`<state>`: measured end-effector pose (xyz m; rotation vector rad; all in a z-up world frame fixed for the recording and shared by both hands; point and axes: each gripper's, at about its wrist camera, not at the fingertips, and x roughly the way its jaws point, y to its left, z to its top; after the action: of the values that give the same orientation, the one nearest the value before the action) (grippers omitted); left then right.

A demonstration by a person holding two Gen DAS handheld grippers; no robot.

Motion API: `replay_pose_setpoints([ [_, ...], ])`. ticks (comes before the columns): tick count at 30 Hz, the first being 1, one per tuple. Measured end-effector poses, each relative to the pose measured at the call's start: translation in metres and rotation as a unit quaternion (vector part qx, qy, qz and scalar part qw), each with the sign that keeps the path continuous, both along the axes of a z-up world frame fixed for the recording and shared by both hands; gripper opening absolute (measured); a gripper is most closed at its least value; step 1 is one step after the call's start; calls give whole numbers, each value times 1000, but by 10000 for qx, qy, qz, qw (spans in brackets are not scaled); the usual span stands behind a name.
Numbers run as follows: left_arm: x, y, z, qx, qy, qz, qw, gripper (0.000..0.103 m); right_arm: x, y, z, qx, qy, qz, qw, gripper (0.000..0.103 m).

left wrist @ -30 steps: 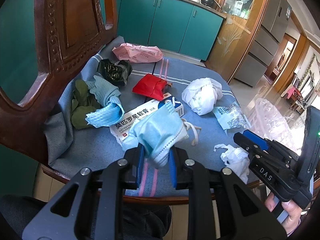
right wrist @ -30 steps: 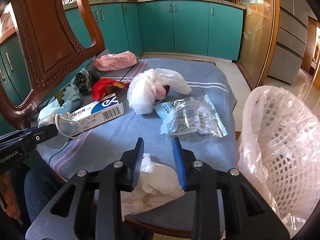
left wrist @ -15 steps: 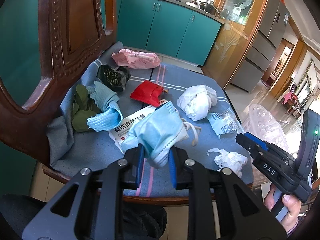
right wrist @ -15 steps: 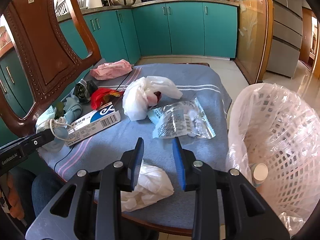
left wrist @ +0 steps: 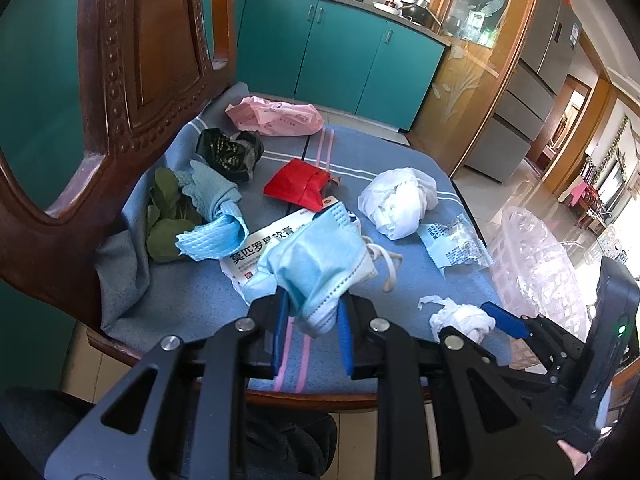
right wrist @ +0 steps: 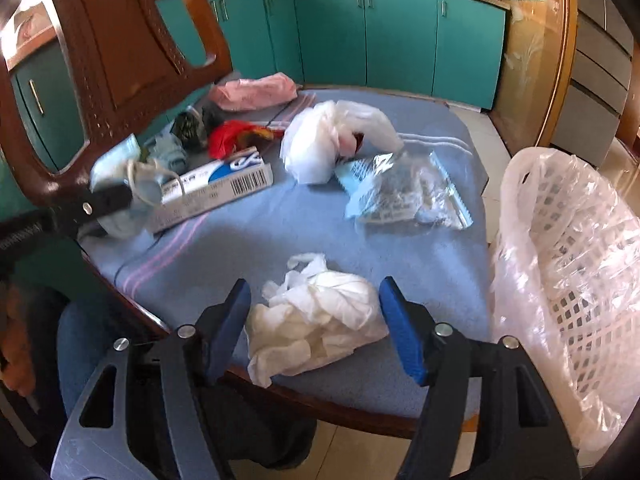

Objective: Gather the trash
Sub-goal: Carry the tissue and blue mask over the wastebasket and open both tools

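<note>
Between the jaws of the right gripper (right wrist: 314,320) lies a crumpled white tissue (right wrist: 320,316), resting on the blue cloth (right wrist: 256,232) near the front edge of the seat. The jaws have just been opening: half a second ago they stood narrow above the wad, and now they stand wide apart, one blue pad on each side of it. Neither pad presses on the tissue (a gap shows at both sides), so the wad is bracketed, not gripped. This is judged to be the set-up for a pick: the jaws need to come down around the wad and close.

To the right of these jaws stands the lined waste basket (right wrist: 560,280), its plastic liner open at the top. It is the likely drop point, and it sits just beside the seat edge.

The left gripper (left wrist: 310,320) shows no change. Its jaws are clamped on a light blue face mask (left wrist: 316,264), which bulges upward out of the pads, its ear loop hanging to the right. Beyond these jaws lie the ointment box (left wrist: 260,248), a red wrapper (left wrist: 298,186), a white plastic bag (left wrist: 396,200) and a clear packet (left wrist: 452,244), all uncollected.

Risk, as judged: a loose wad can slip if only an outer fold is pinched.
</note>
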<state>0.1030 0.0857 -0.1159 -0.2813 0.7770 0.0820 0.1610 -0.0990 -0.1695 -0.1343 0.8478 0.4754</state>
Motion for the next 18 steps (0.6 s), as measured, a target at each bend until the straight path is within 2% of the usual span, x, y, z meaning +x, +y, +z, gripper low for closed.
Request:
replay_pose_setpoints([
  [3, -2, -1, 3, 5, -67, 7, 10000, 23, -2, 2, 4, -52, -148, 63, 9999, 42],
  [5, -3, -1, 6, 5, -97, 1, 10000, 23, 0, -3, 10, 129, -183, 31, 9997, 37],
  [7, -4, -4, 10, 23, -138, -26, 9999, 23, 2, -13, 17, 319, -239, -96, 9992, 37],
  [11, -3, -14, 20, 29, -220, -170, 9996, 23, 1, -51, 48, 784, -657, -458, 9937, 37],
  [14, 3, -34, 30, 25, -300, -488, 9984, 23, 2, -89, 71, 941, -1009, -890, 9864, 37],
  [18, 18, -76, 38, -147, -342, -1080, 9935, 23, 5, -148, 82, 899, -1151, -1627, 9758, 37],
])
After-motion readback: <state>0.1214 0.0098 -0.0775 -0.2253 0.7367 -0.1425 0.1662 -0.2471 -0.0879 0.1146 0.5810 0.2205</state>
